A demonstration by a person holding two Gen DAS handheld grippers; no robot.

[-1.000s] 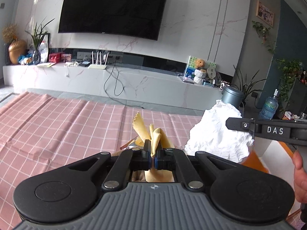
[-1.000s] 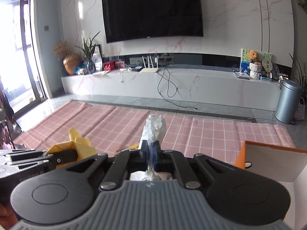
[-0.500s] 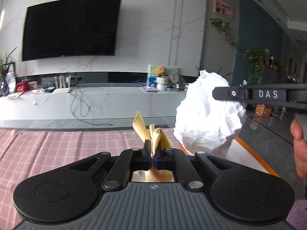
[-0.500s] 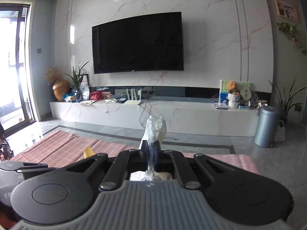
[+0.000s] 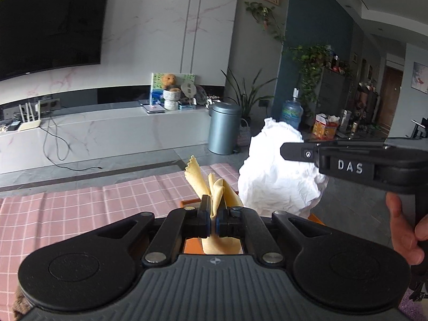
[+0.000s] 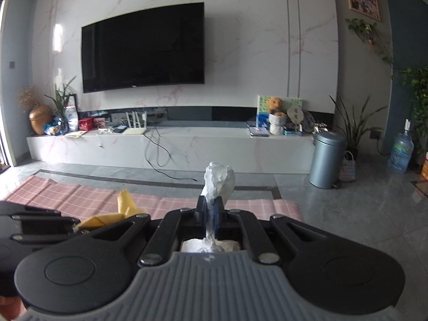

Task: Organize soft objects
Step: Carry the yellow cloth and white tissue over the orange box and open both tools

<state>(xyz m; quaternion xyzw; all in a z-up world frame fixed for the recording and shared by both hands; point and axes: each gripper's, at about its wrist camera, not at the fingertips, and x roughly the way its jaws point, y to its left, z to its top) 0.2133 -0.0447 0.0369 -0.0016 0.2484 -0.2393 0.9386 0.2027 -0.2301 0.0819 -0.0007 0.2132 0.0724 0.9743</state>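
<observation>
1. Left hand-held gripper (image 5: 213, 215): matte black body, two round discs either side, ribbed grey front plate, silver screws, blue pad edges.
2. Right hand-held gripper (image 6: 211, 214): same black-and-grey build; its side arm carries white letters "DAS".
3. A bare hand (image 5: 405, 236) wraps the black handle.

A dark television (image 6: 143, 46) hangs above a marble console (image 6: 171, 147), with a grey bin (image 6: 328, 159) beside it.
</observation>
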